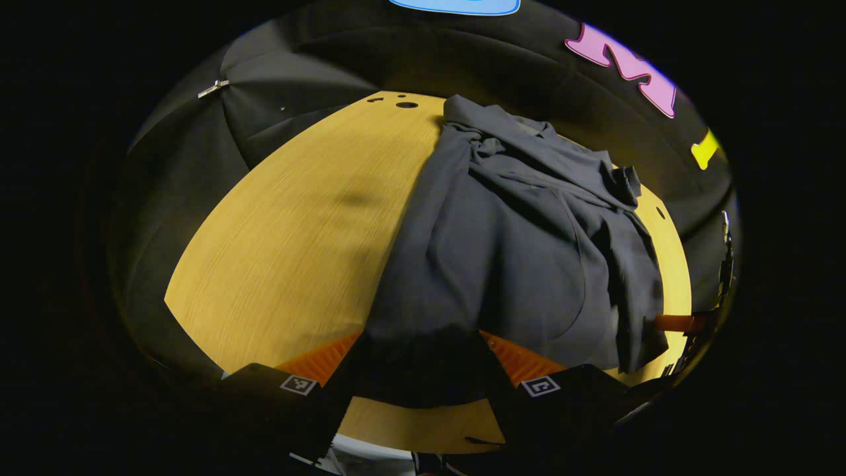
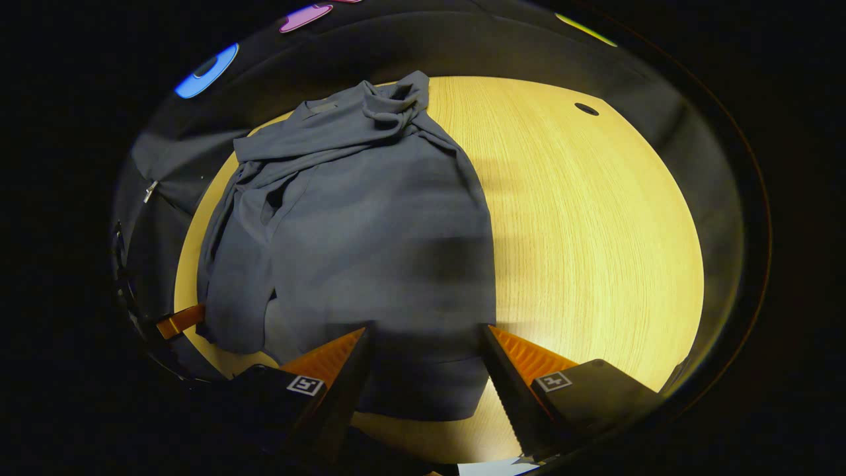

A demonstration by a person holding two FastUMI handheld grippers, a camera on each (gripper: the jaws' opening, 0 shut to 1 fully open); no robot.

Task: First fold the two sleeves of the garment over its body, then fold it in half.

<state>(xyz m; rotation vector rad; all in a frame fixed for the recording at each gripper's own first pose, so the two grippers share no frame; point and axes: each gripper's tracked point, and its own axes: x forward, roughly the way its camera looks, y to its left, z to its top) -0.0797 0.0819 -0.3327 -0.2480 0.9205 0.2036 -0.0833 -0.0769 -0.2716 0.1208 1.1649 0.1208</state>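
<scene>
So, the dark grey garment [image 1: 502, 251] is lying lengthwise on the wooden table [image 1: 297, 225], collar end at the far side, hem end closest to both claws. Both sleeves look already brought in over the body, though bunched and ropey rather than flat, especially the one [image 2: 231, 264] trailing down the left side in the right gripper view. So I'd say the half fold is the step in hand.

The left claw [image 1: 420, 370] has its jaws spread, with the hem corner sitting between them. The right claw [image 2: 423, 370] is spread open the same way over the other hem corner. Can't tell if the fingers touch the cloth yet, but neither pair is pinching it.

To do it well, I'd get the lower finger properly under the hem at each corner so you grab every layer, not just the top one. Pinch both sides at matching spots, lift evenly, and carry the hem toward the collar [image 2: 324, 109] keeping the edge taut between the two claws. That loose sleeve on the side could slide out as you lift, so go slow and keep it low.
</scene>
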